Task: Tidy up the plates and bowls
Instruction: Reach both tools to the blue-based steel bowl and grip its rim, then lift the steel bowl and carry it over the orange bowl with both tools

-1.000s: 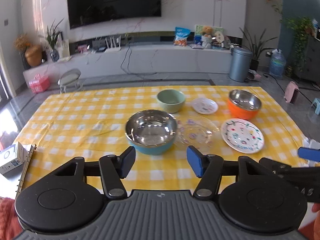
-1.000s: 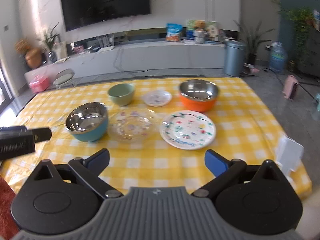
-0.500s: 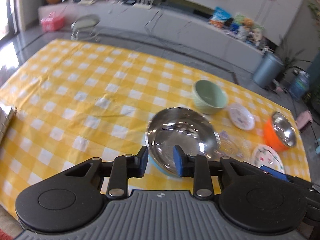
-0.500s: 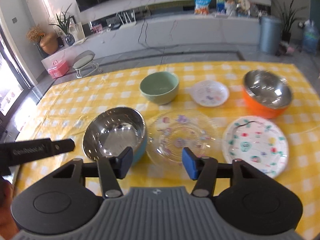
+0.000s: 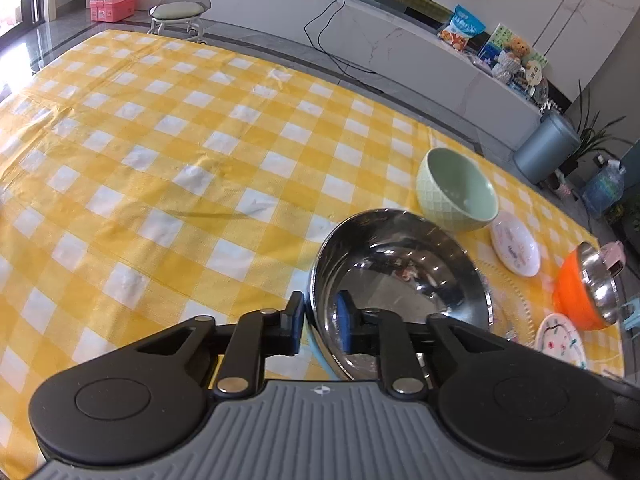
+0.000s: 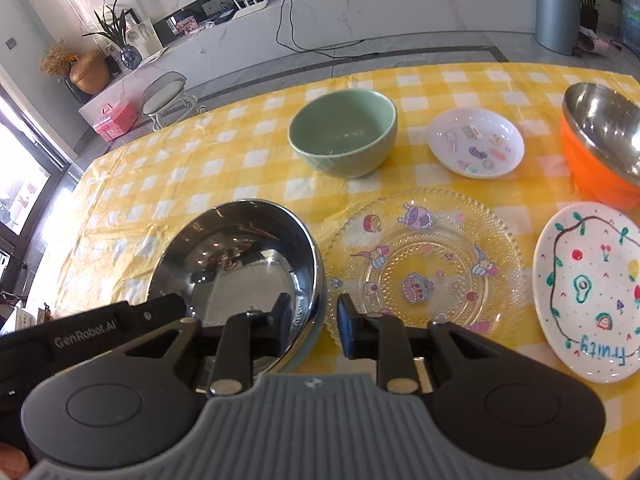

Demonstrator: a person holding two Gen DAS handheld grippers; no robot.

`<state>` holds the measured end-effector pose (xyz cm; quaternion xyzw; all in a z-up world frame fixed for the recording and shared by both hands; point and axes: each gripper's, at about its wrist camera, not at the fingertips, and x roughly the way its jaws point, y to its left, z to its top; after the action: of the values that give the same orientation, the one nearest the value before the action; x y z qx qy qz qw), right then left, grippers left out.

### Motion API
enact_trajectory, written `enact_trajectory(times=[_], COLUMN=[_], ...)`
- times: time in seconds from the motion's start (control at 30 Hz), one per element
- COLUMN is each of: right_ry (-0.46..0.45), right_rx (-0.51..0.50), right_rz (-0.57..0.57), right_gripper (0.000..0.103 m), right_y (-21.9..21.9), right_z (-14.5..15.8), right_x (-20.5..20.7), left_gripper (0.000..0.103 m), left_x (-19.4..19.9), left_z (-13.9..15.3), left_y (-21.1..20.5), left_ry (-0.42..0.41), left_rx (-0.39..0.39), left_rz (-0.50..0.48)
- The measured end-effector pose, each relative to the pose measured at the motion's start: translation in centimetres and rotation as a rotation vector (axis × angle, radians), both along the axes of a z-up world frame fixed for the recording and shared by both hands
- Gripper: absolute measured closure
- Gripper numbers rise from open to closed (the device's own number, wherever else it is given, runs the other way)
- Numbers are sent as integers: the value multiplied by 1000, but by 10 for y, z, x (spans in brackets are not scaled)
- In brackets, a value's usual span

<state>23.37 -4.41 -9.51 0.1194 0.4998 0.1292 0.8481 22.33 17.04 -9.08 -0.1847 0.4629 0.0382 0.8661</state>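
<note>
Progress: near zero, nothing stacked yet. Steel bowl with blue shell (image 6: 248, 264) sits on yellow checked tablecloth (image 5: 160, 160), near front edge, being gripped from both sides at once. Left gripper (image 5: 320, 326) straddles near-left rim, one pad outside, one inside, jaws closing; narrow gap, pads not clearly pressing. Right gripper (image 6: 312, 324) straddles right rim of same bowl, one finger inside, one outside over edge of glass plate (image 6: 424, 264), jaws closing too; contact not confirmed.

Still loose, all separate on cloth:
- green bowl (image 6: 344, 132), behind steel bowl
- small white dish (image 6: 476, 146), right of green bowl
- orange bowl with steel liner (image 6: 600, 148), far right
- painted white plate (image 6: 592, 288), front right
- glass plate, just beside steel bowl, rims nearly touching

Left to do, by judgement: nest three bowls, stack three plates. Likely first step: lift steel bowl and move it toward one of the other bowls.

In the way: glass plate tight against steel bowl on right gripper's side, outer finger could catch or drag it. Shiny thin rim may slip. Left half of cloth bare, good staging space. Stool (image 5: 180, 12), pink box (image 5: 113, 2), bin (image 6: 558, 12) off the table, no concern.
</note>
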Motion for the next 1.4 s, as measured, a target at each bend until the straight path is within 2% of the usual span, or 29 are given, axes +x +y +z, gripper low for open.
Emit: enact_trajectory(times=[0.1, 0.33, 0.47, 0.73, 1.1, 1.4], right_ry=[2, 8, -11, -25, 81, 125], right_rx=[18, 38, 54, 91, 129, 134], right_rz=[4, 5, 6, 7, -40, -45], right_gripper=[89, 90, 90, 90, 90, 90], right_y=[-1, -2, -8, -31, -61, -68], right_z=[-4, 0, 16, 49, 26, 6], right_x=[2, -1, -12, -58, -122, -126], left_gripper=[92, 94, 94, 93, 93, 94], left_x=[0, -7, -23, -69, -113, -118], left_z=[-1, 9, 29, 55, 31, 12], left_y=[0, -2, -6, -12, -31, -38], left_ry=[0, -3, -15, -38, 48, 94], left_rx=[10, 33, 32, -36, -58, -39], left_rz=[2, 13, 10, 26, 13, 9])
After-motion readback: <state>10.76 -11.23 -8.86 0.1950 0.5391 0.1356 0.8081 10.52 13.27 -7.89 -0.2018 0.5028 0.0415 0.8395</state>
